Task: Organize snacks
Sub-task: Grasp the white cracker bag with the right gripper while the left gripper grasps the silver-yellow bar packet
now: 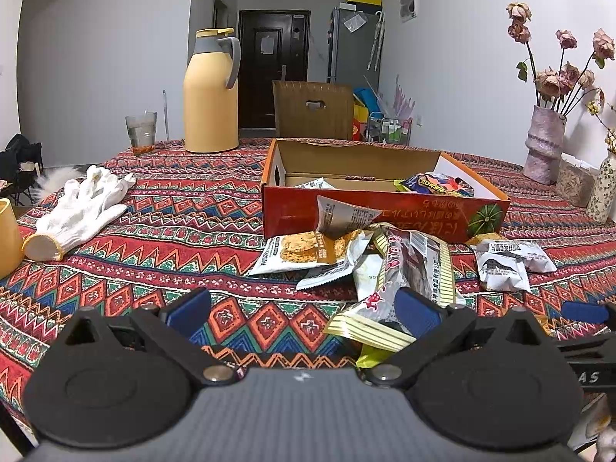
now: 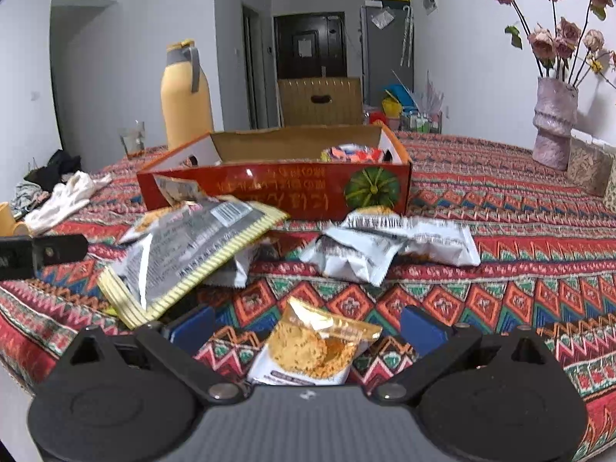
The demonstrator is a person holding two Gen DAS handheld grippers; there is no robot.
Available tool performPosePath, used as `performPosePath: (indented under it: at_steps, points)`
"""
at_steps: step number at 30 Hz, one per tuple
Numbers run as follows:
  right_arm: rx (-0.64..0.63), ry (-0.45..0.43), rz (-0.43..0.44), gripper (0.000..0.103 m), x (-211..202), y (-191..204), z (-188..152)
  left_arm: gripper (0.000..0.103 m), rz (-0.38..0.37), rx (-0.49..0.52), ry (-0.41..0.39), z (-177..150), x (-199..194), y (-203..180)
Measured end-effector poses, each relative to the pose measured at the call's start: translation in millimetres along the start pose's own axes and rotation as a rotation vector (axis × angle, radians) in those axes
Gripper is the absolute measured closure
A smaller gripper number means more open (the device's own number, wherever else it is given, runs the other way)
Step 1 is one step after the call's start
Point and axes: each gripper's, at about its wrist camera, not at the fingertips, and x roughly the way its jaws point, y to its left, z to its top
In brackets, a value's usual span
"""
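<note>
- The right gripper (image 2: 306, 325) sat low over the tablecloth (image 2: 519, 254) with its blue fingers (image 2: 192, 327) spread wide; a cracker packet (image 2: 312, 350) lay between them, touching neither.
- The left gripper (image 1: 302, 308) was spread as well, with nothing between its fingers; its right pad (image 1: 417, 310) stood just in front of a striped-edge wrapper (image 1: 389, 304).
- Beyond it, a heap of snack packets (image 1: 346, 254) lay on the cloth against the near wall of the red box (image 1: 385, 215).
- Two grey-white packets (image 1: 504, 260) lay apart to the right of the heap.
- Inside the box was a colourful bag (image 1: 439, 184) at the right end and a pale packet (image 1: 313, 183) further left.
- White gloves (image 1: 81, 211), a drinking glass (image 1: 141, 131) and a yellow jug (image 1: 211, 92) stood off to the left.
- A vase (image 1: 544, 146) of dried roses stood at the far right.
</note>
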Motion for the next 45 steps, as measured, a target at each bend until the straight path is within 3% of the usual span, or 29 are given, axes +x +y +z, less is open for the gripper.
performPosePath:
  at_steps: [5, 9, 12, 13, 14, 23, 32, 45]
  points:
    - [0.021, 0.057, -0.031, 0.015, 10.5, -2.1, -12.2, 0.0, 0.002, 0.004, 0.01, -1.3, 1.9, -2.5]
    - [0.008, 0.033, -0.057, 0.023, 3.7, -1.7, -19.2, 0.0, -0.001, 0.006, 0.017, -1.8, 3.5, -3.7]
    - [0.006, 0.022, -0.064, 0.04, 0.4, -3.9, -19.6, 0.0, -0.001, 0.005, 0.019, -2.3, 4.3, -4.4]
    - [0.003, 0.015, -0.064, 0.054, -1.3, -4.3, -19.7, 0.0, 0.0, 0.005, 0.02, -2.3, 4.5, -4.6]
    - [0.001, 0.011, -0.06, 0.057, -2.3, -4.3, -19.6, 0.0, 0.001, 0.005, 0.021, -2.3, 4.6, -4.9]
    - [0.005, -0.007, -0.022, 0.061, -3.0, -5.8, -17.3, 0.0, 0.009, 0.006, 0.024, -1.1, 6.0, -6.2]
    - [0.041, -0.097, -0.009, 0.061, -8.3, -19.3, -3.0, 0.0, 0.003, 0.025, 0.017, 7.1, 11.5, -16.0]
    - [0.094, -0.153, -0.012, 0.061, 4.4, -55.9, 7.5, 0.0, -0.02, 0.113, 0.043, 18.8, 39.3, -59.3]
